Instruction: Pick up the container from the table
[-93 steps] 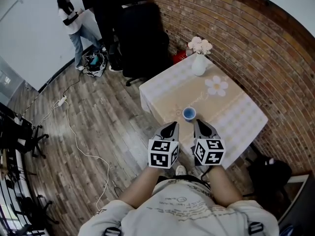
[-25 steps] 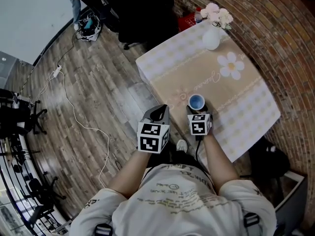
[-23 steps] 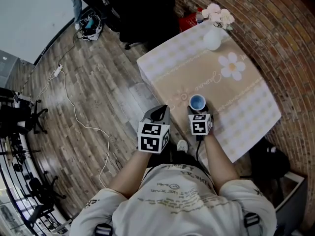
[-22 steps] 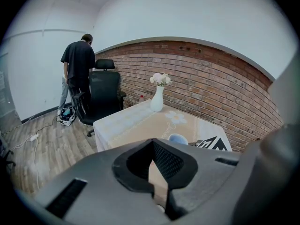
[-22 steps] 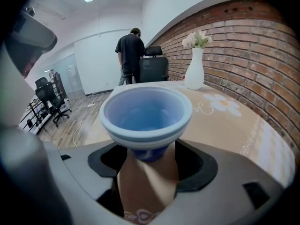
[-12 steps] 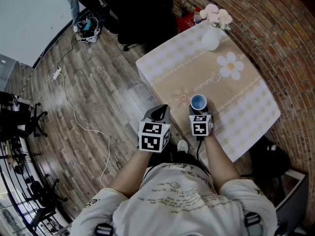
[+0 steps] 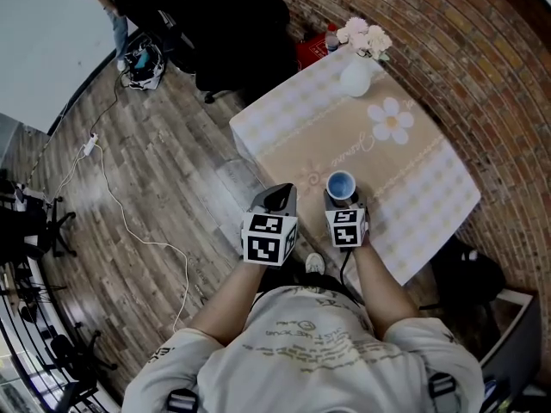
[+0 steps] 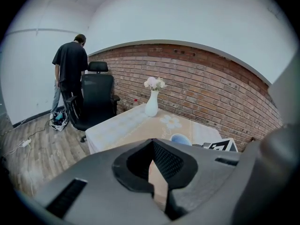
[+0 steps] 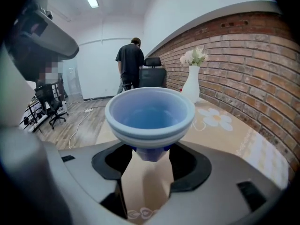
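The container [image 7: 341,185] is a small blue cup with a wide rim, over the near part of the table [image 7: 413,188]. My right gripper [image 7: 343,198] is shut on its narrow lower body. In the right gripper view the container [image 9: 150,111] sits between the jaws of that gripper [image 9: 149,161], lifted a little off the tan cloth. My left gripper [image 7: 277,196] hangs beside it, left of the table edge above the floor, shut and empty. From the left gripper [image 8: 152,142] the container [image 8: 179,138] shows to the right.
A white vase [image 7: 355,77] of flowers stands at the table's far edge near the brick wall. A black office chair [image 7: 250,41] and a person [image 8: 70,74] are beyond the table. A white cable [image 7: 120,222] runs over the wooden floor. A black bag [image 7: 469,275] lies right of the table.
My right gripper came up to the container, shut on it and raised it slightly. The left gripper stayed where it was.
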